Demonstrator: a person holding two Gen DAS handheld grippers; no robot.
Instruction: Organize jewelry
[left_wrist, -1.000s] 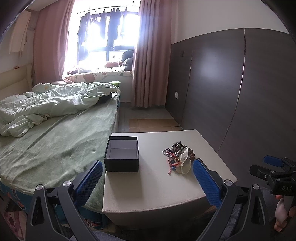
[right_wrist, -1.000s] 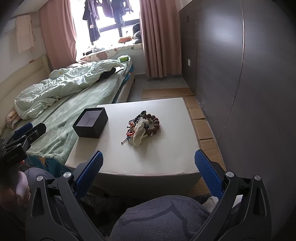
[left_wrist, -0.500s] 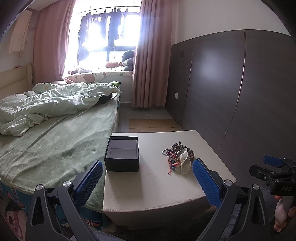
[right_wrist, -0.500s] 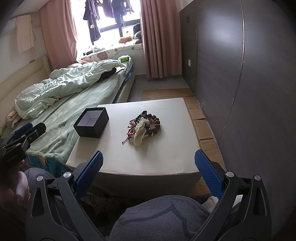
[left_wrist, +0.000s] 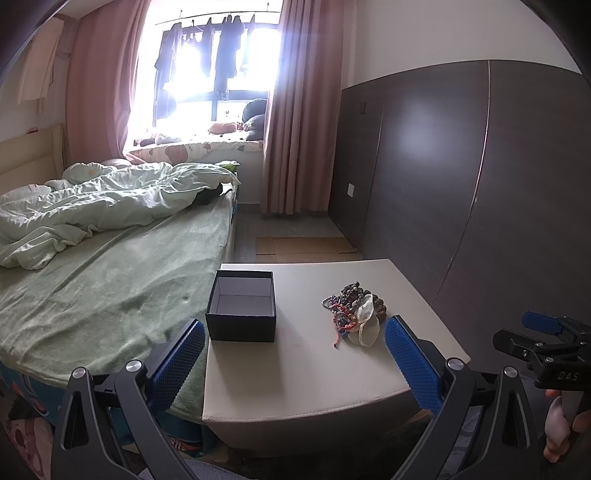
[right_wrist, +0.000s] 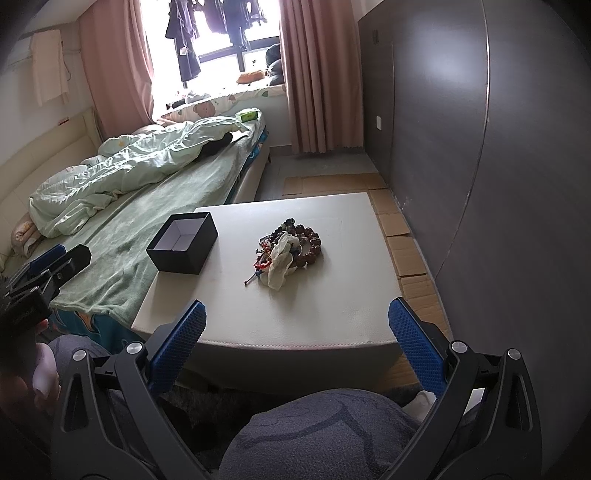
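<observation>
Barely shifted since earlier. Both grippers, left (left_wrist: 293, 360) and right (right_wrist: 295, 341), held wide open, empty, short of table (right_wrist: 332, 325). Jewelry pile (right_wrist: 290, 247) at 12 o'clock, black box (right_wrist: 183, 243) at 10. Nothing grasped yet; next, judged: reach, pinch one bracelet.

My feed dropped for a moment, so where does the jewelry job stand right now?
Done: nothing yet. The black box sits open and empty on the white table. In hand: nothing; the left gripper and right gripper both have jaws open, short of the table. Left: the whole jewelry pile, beads tangled with a pale pouch, still has to go into the box.
</observation>
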